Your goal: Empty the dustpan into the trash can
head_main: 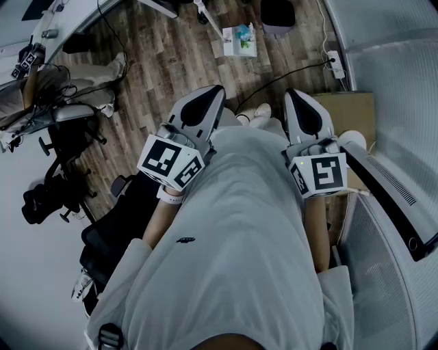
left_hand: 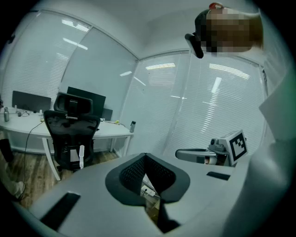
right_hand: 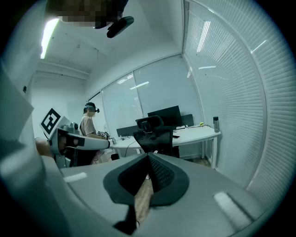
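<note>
I hold both grippers close in front of my body, above a wooden floor. In the head view my left gripper (head_main: 217,90) and my right gripper (head_main: 293,94) point away from me, side by side and apart. Each is shut with nothing in it. Its own view shows the left gripper (left_hand: 145,157) with jaws closed on empty air, and the right gripper (right_hand: 149,157) looks the same. On the floor ahead lies a white dustpan-like thing (head_main: 241,39) with teal bits in it and a white handle. A dark bin-like shape (head_main: 277,17) stands beyond it, cut off by the frame's top edge.
A black office chair (head_main: 109,225) stands at my left, and another person (head_main: 41,82) sits at the far left. A power strip (head_main: 335,63) with its cable and a flat cardboard sheet (head_main: 349,109) lie at my right, by a white blind-covered wall (head_main: 397,75). Desks, a chair (right_hand: 155,132) and monitors stand further off.
</note>
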